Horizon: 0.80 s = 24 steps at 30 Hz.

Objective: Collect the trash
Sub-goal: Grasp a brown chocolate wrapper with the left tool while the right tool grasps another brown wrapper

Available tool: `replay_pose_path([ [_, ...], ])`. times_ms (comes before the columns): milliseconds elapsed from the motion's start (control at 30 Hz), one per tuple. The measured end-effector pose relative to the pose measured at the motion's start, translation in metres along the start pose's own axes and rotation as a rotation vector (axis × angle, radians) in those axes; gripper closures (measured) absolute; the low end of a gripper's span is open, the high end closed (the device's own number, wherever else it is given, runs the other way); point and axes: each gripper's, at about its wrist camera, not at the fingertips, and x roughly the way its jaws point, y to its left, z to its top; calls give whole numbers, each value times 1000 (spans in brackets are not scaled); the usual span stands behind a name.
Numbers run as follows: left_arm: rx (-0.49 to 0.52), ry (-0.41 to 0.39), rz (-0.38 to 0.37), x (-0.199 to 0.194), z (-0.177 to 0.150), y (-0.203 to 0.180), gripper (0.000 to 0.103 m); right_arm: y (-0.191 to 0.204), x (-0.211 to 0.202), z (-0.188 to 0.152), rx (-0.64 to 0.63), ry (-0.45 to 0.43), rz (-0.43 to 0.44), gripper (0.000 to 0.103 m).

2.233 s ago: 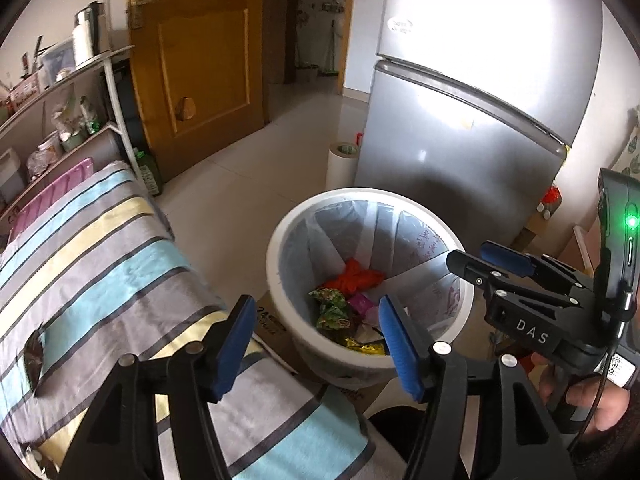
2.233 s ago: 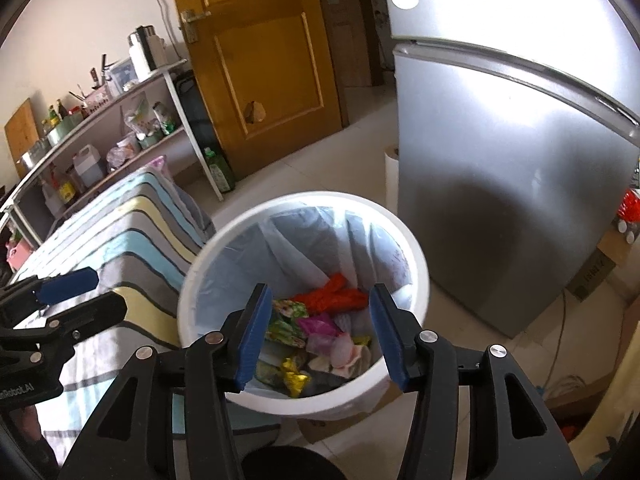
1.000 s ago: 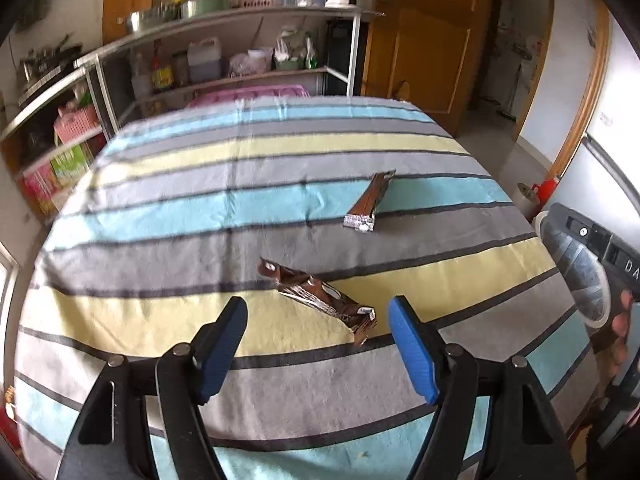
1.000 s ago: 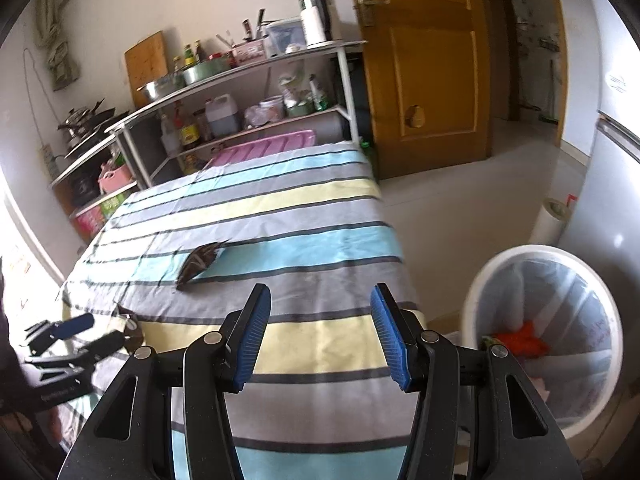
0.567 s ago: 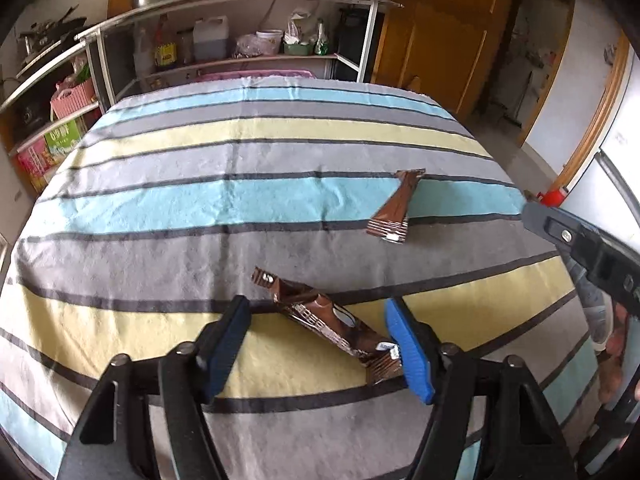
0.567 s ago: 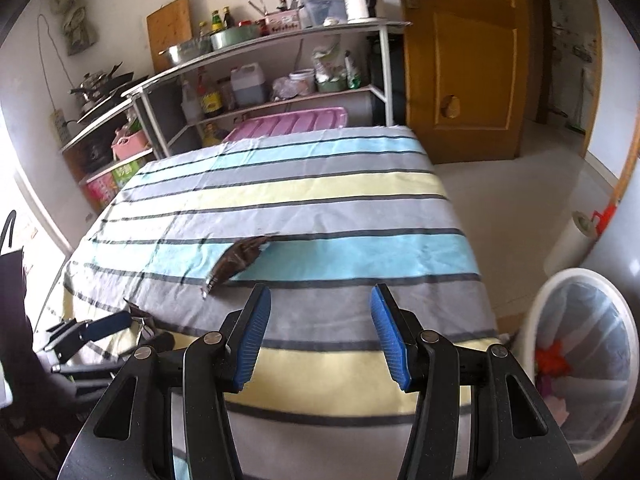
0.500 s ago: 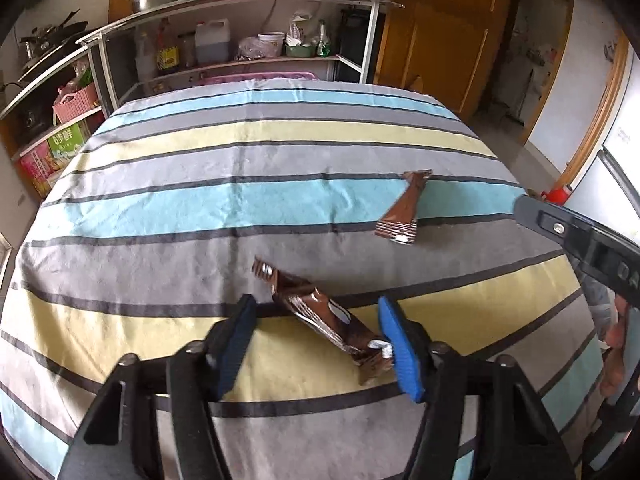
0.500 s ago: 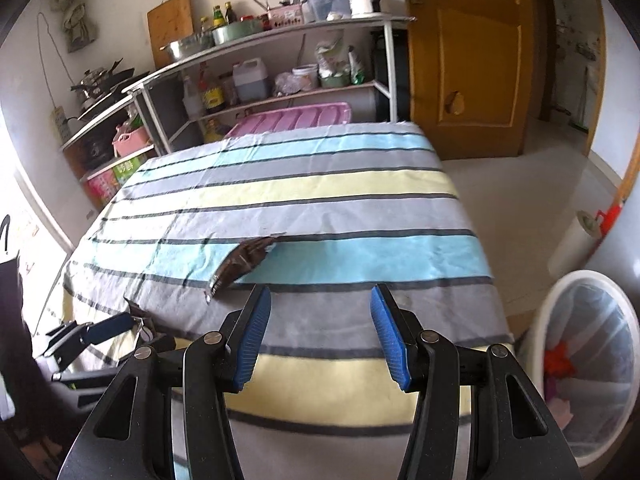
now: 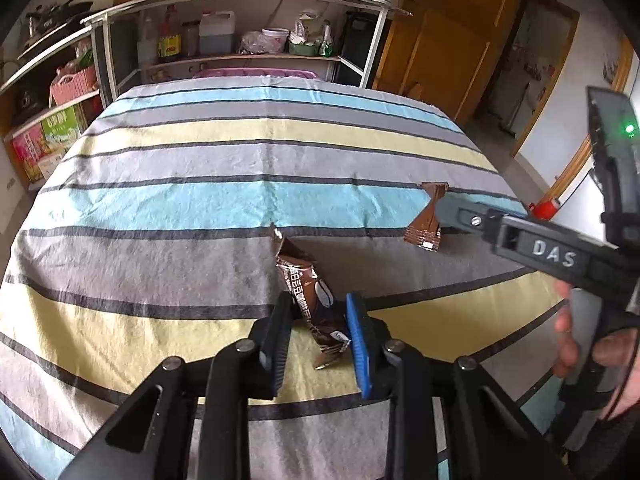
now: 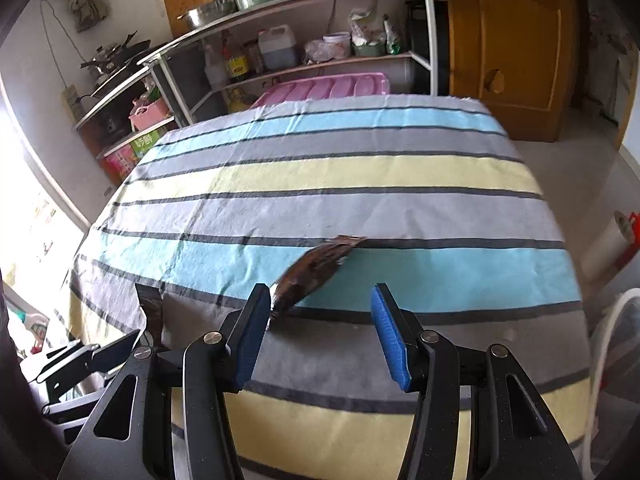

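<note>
Two brown wrappers lie on the striped cloth of the bench [image 9: 200,168], and we take them from near to far. In the left wrist view, the left tongs [image 9: 320,320] sit at 6 o'clock, and their jaws have just been closing on the near wrapper [image 9: 310,292]. That wrapper stands tilted between the blue pads [image 9: 358,340], its lower end down between them and its torn top reaching out toward 12 o'clock; both pads look pressed to its sides, so we read it as pinched. Beyond it, at about 2 o'clock from those tongs, lies the far wrapper [image 9: 426,224], flat on the cloth where a blue stripe meets a grey one, its right edge hidden by a finger of the right tongs [image 9: 472,220] coming in from 3 o'clock. A hand [image 9: 576,340] holds that tool's grip at the right edge.

In the right wrist view, the right tongs [image 10: 320,332] are spread wide with nothing between them. The far wrapper [image 10: 316,266] lies just ahead of them at 11 o'clock, its near tip touching or just behind the left pad; we cannot tell which. Farthest off, at 12 o'clock, stand the shelves [image 10: 304,60] with bottles and pots.
</note>
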Motion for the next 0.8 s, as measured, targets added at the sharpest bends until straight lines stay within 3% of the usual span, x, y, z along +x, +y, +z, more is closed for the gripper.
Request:
replay_pose_path([
  [333,-53,-5,-31,1,5,15,74,8,19,4,1,17,2,50],
  [400,-49,-7,-28,2,5,13,74,7,20,3,3,8,-8,57],
  [467,-45,-7,-25,2,6,13,74,5,20,3,12,7,-4,72],
  [533,-45,-7,-28,3,6,13,77,4,19,3,17,6,2,73],
  [600,-42,-7,-32,3,7,12,77,2,17,2,27,1,2,82],
  [800,-30,-7,-38,3,8,9,82,2,12,-2,11,-3,11,86],
])
